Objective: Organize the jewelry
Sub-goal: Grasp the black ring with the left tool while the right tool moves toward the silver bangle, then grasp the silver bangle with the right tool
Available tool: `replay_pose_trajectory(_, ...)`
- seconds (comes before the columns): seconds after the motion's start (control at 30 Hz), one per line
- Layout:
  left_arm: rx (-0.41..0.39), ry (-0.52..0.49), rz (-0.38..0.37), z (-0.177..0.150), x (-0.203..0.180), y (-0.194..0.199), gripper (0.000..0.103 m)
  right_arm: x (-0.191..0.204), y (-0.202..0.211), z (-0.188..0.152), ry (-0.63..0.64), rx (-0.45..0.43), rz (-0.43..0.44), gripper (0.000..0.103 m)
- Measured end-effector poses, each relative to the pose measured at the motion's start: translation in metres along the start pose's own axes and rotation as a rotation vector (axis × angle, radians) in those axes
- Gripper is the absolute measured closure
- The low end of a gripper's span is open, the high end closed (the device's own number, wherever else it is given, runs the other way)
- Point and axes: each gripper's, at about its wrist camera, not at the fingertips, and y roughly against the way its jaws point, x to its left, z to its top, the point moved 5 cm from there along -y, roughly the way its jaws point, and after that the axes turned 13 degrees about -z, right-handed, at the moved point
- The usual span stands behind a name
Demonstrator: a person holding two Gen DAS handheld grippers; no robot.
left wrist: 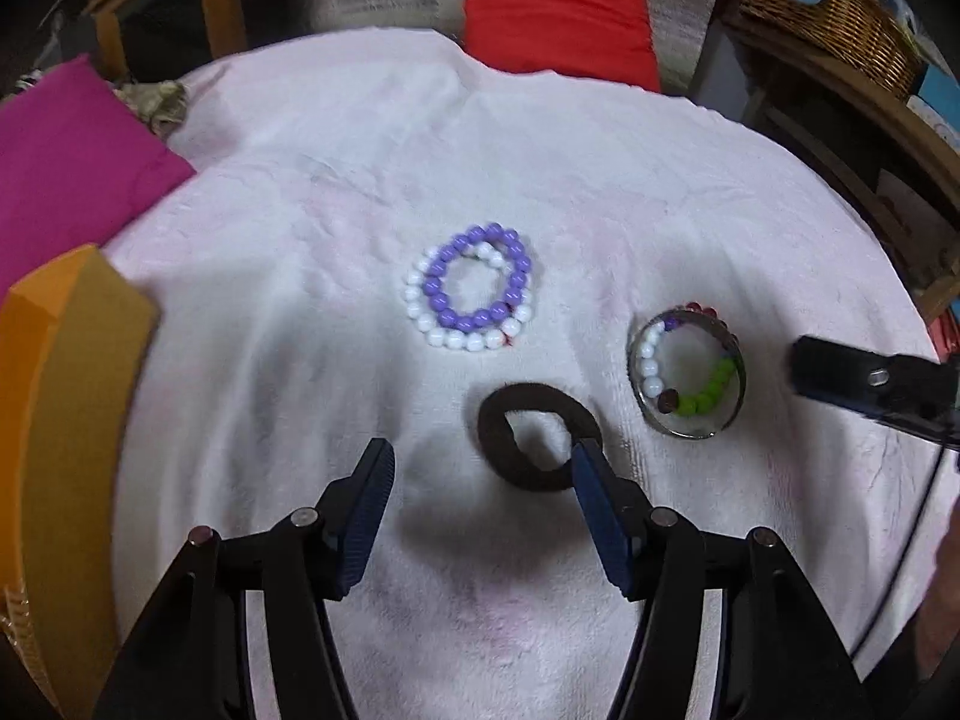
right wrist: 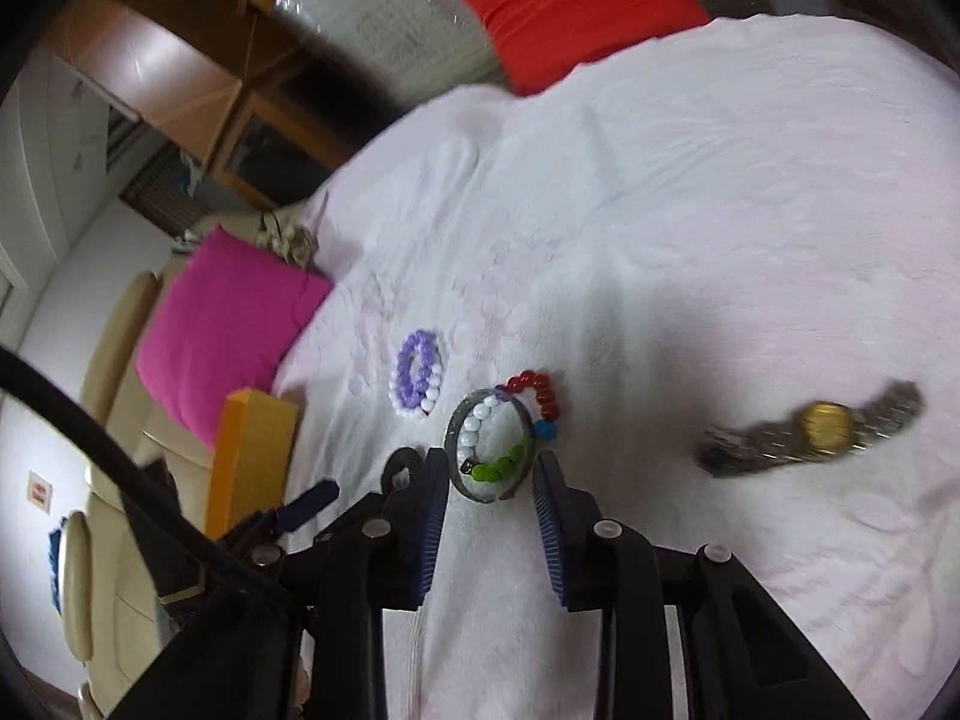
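Note:
On a white cloth lie a purple bead bracelet on top of a white bead bracelet, a black hair tie, and a silver bangle with a multicoloured bead bracelet through it. My left gripper is open just above the cloth, its right finger over the hair tie. My right gripper is open, its fingers on either side of the bangle near edge. A gold-faced wristwatch lies to the right. The purple bracelet lies beyond.
An orange box stands at the left edge of the cloth; it also shows in the right wrist view. A magenta cushion and a red cushion lie at the cloth's far side. A wicker basket sits at the back right.

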Motion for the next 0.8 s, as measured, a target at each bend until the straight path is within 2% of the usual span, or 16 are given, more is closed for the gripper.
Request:
replay_pose_trajectory(0.13, 0.01, 0.004, -0.06, 0.004, -0.002, -0.007, 0.04, 0.006, -0.021, 0.001, 0.021, 0.026, -0.075, 0.078)
replay_pose_trajectory(0.17, 0.016, 0.004, -0.067, 0.004, -0.002, -0.009, 0.041, 0.006, -0.026, 0.001, 0.026, 0.033, -0.093, 0.082)
replay_pose_trajectory(0.2, 0.02, 0.006, -0.081, 0.004, -0.002, -0.011, 0.045, 0.006, -0.032, 0.0, 0.032, 0.045, -0.116, 0.085)
replay_pose_trajectory(0.27, 0.016, 0.006, -0.104, 0.005, -0.002, -0.013, 0.069, 0.006, -0.035, -0.003, 0.047, 0.05, -0.152, 0.097)
replay_pose_trajectory(0.33, 0.015, 0.013, -0.134, 0.007, -0.002, -0.013, 0.087, 0.008, -0.029, -0.003, 0.059, 0.029, -0.15, 0.097)
replay_pose_trajectory(0.47, 0.016, 0.028, -0.163, 0.006, 0.0, -0.014, 0.092, 0.006, -0.008, -0.002, 0.06, -0.042, -0.154, 0.099)
replay_pose_trajectory(0.7, -0.018, 0.028, -0.169, 0.005, 0.007, -0.001, 0.093, -0.022, 0.017, 0.004, -0.056, -0.072, -0.114, 0.101)
replay_pose_trajectory(0.8, -0.017, 0.031, -0.167, 0.006, 0.01, -0.001, 0.093, -0.029, 0.016, 0.003, -0.067, -0.045, -0.125, 0.101)
